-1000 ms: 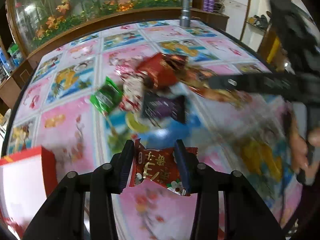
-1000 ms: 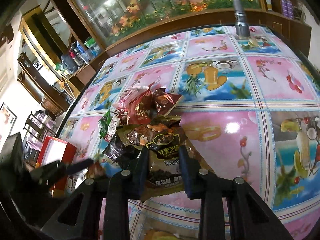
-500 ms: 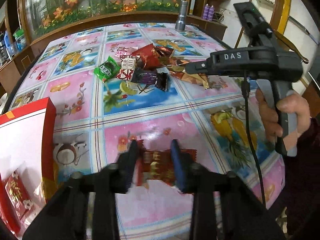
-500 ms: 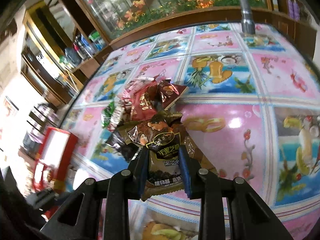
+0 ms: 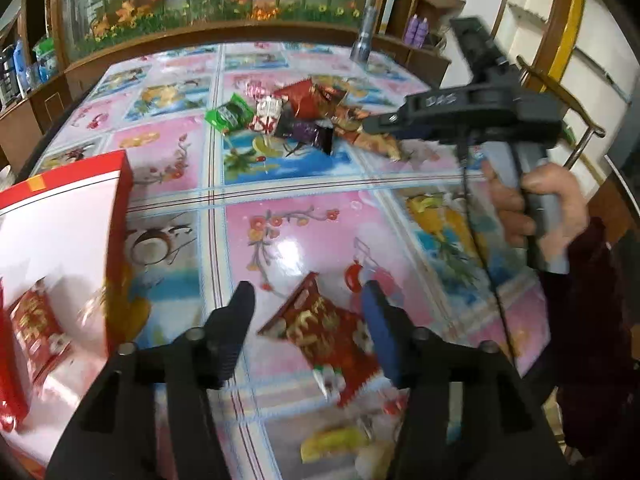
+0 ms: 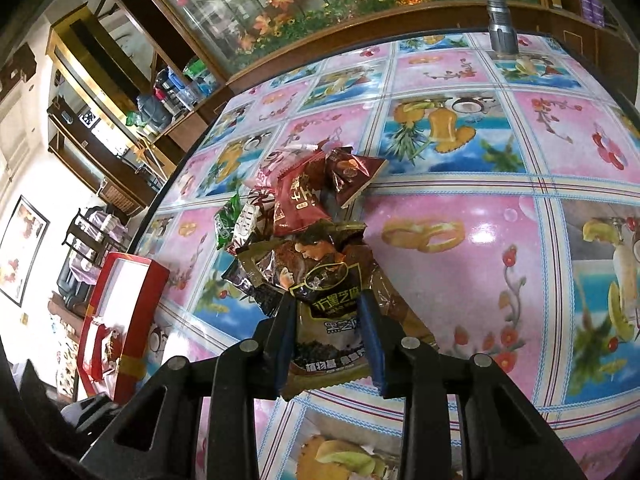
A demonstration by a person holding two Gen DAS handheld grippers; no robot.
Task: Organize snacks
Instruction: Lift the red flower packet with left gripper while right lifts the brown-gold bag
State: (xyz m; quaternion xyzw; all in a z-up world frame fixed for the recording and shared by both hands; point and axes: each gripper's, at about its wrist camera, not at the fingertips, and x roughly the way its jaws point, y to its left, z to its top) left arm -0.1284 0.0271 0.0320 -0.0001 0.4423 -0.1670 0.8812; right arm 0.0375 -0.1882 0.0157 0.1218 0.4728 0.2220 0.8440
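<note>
My left gripper is open; a red snack packet lies loose and tilted between its fingers, touching the right finger. A red box with a white inside stands at the left, with a similar red packet in it. My right gripper is shut on a brown and olive sesame snack packet at the near edge of the snack pile. The pile also shows in the left wrist view, with the right gripper's body over it.
A flowered pink and blue tablecloth covers the round table. A metal flashlight stands at the far edge. The red box shows at the left in the right wrist view. Shelves and a glass cabinet ring the table.
My left gripper has pulled back toward the red box and opened, and the red packet has come loose and tilted. My right gripper stays shut on the sesame packet.
</note>
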